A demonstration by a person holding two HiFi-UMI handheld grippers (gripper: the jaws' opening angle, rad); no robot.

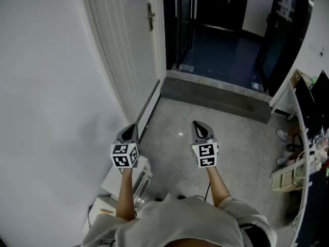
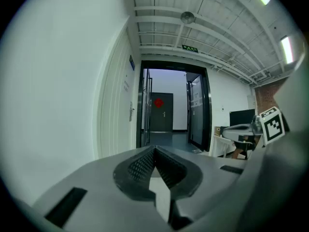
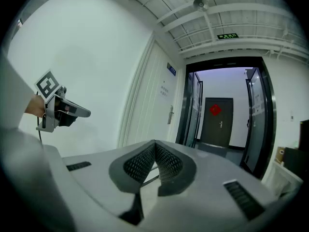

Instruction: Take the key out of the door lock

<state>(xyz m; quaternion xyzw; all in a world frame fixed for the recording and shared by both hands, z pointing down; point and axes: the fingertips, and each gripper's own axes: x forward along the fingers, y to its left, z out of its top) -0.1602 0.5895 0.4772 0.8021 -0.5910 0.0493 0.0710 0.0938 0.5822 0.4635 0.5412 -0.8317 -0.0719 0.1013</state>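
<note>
Left gripper [image 1: 134,126] and right gripper [image 1: 197,123] are at lower centre of the head view, over the grey floor [image 1: 226,138]. Both jaws are together with nothing between them. The white door [image 1: 134,50] is at upper left, well apart from both. Its handle and lock [image 1: 150,16] are near the top edge. The key is too small to make out.
</note>
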